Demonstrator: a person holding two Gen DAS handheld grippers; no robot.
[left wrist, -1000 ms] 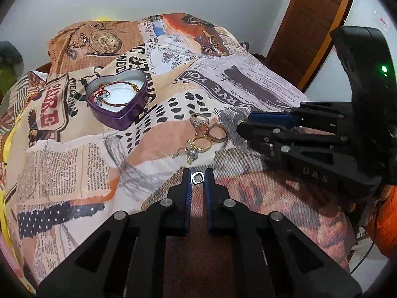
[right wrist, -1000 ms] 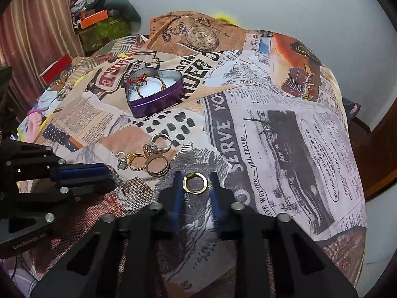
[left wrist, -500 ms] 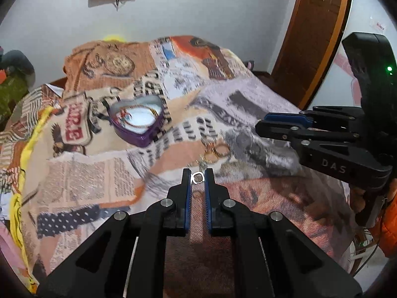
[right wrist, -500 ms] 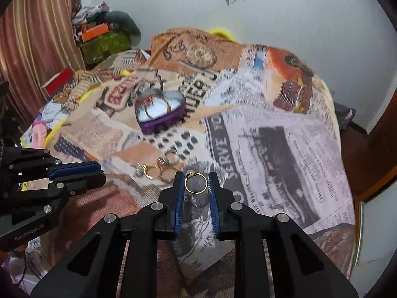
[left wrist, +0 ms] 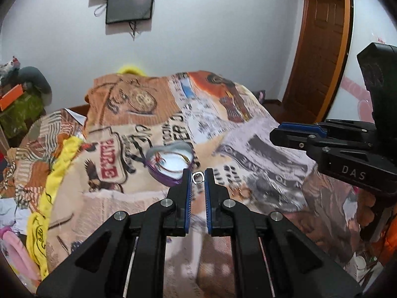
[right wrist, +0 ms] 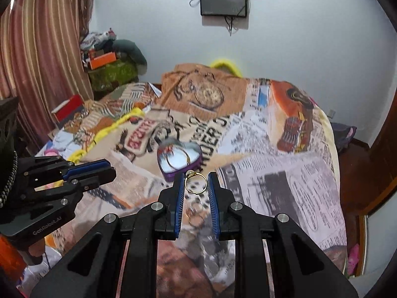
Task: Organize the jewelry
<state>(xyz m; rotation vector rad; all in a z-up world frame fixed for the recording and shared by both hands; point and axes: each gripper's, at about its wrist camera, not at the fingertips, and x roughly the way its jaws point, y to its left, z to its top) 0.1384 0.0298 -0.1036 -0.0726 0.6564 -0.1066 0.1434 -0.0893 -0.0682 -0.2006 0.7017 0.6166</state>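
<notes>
My left gripper is shut on a small silver ring, held in the air above the bed. My right gripper is shut on a gold ring, also lifted. A purple heart-shaped tin with a white lining and bracelets inside sits on the printed bedspread, just beyond both grippers; it also shows in the right wrist view. The right gripper appears at the right of the left wrist view, the left gripper at the left of the right wrist view. More rings on the bedspread are blurred.
The bed fills the middle. A wall-mounted screen hangs behind it. A wooden door stands at the right, striped curtains and piled boxes and clothes at the left. A yellow cloth lies along the bed's left edge.
Both grippers have risen well above the bedspread and tilted up, each still holding its ring. The tin and the loose rings now look smaller and farther below.
</notes>
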